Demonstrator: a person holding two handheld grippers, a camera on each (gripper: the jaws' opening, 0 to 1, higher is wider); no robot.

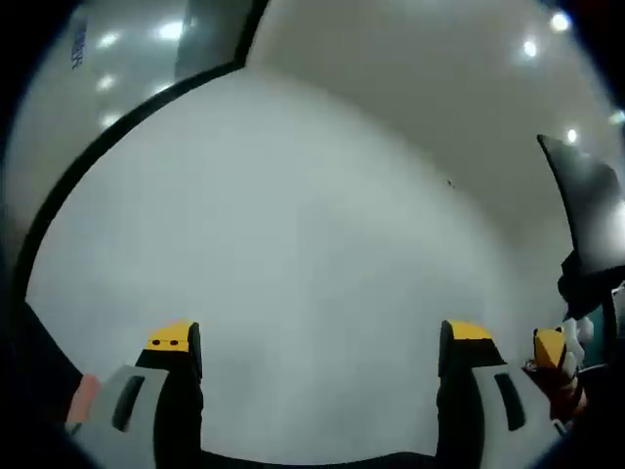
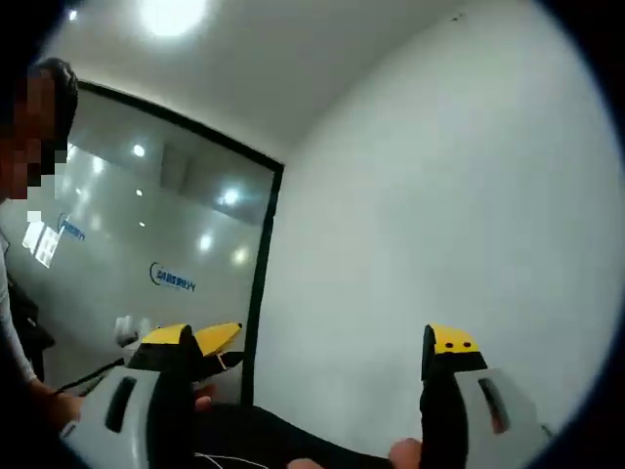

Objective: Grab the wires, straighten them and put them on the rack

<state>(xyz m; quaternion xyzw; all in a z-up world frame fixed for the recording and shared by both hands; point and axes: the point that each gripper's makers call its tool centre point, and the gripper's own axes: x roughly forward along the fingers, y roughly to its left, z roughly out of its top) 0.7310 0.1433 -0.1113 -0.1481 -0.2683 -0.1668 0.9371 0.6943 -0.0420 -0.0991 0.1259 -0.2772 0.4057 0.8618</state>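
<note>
From the left gripper view I see my left gripper [image 1: 319, 342] with its 2 yellow-tipped jaws spread wide apart and nothing between them, aimed at a plain white wall [image 1: 293, 244]. A black frame strip [image 1: 117, 122] curves along the wall's upper left edge, with a glass panel [image 1: 127, 49] beyond it catching ceiling lights. At the right edge of that view I can make out another yellow-tipped gripper part [image 1: 552, 347] with something white and red beside it, too small to tell what. A dark angled shape [image 1: 591, 210] stands above it.

From the right gripper view, my right gripper [image 2: 314, 357] is likewise held apart, gripping nothing, facing the same white wall [image 2: 439, 195]. To its left a black frame [image 2: 262, 283] borders a glass partition [image 2: 146, 234] carrying a small blue logo [image 2: 174, 278]. A thin white wire [image 2: 225, 457] lies on a dark surface [image 2: 264, 435] at the bottom, between the jaws and close to the camera. A person [image 2: 24, 195] stands at the far left edge.
</note>
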